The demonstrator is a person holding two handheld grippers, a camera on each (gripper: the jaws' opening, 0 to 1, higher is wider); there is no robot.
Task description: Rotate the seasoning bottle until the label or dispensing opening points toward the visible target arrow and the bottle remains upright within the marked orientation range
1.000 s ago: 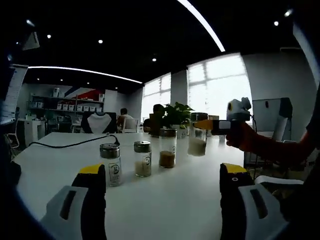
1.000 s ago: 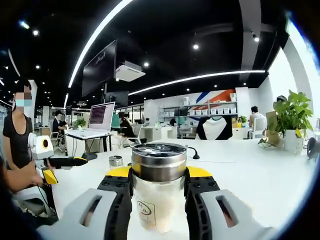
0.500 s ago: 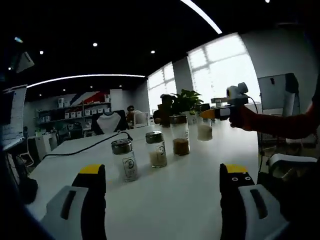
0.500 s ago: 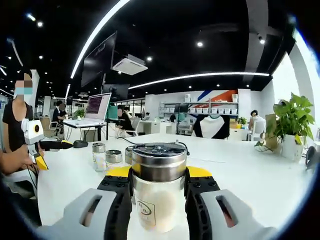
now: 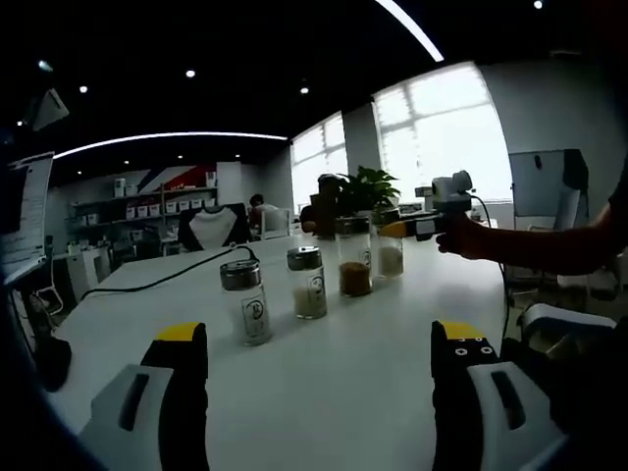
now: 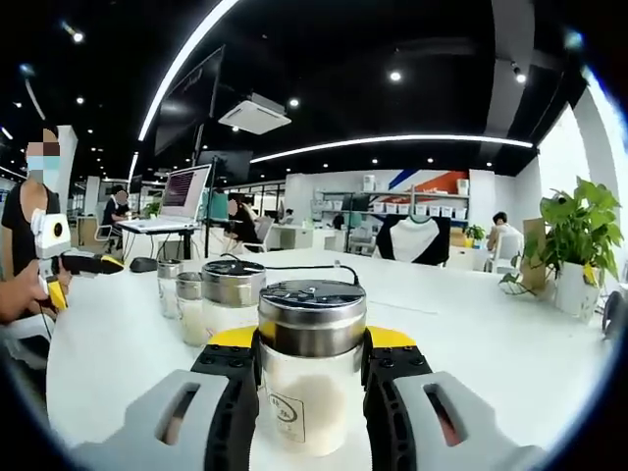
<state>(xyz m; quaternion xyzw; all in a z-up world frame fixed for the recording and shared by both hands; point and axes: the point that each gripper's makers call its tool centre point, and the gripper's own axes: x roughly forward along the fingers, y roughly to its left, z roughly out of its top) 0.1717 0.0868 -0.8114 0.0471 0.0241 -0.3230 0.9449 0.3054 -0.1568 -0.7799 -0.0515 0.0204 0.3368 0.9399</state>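
Right gripper (image 6: 312,368) has its jaws clamped on the bottle (image 6: 311,363), upright with pale powder inside; its label is too small to read. Left gripper (image 5: 314,348) jaws are spread wide, holding nothing, over the white worktop (image 5: 353,383). Three more jars (image 5: 299,289) stand in a row, labels blurry. An office sits behind, with a plant (image 6: 579,231).

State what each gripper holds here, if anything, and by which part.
The right gripper clamps a seasoning bottle by its glass body, just under the metal cap. The left gripper holds nothing.
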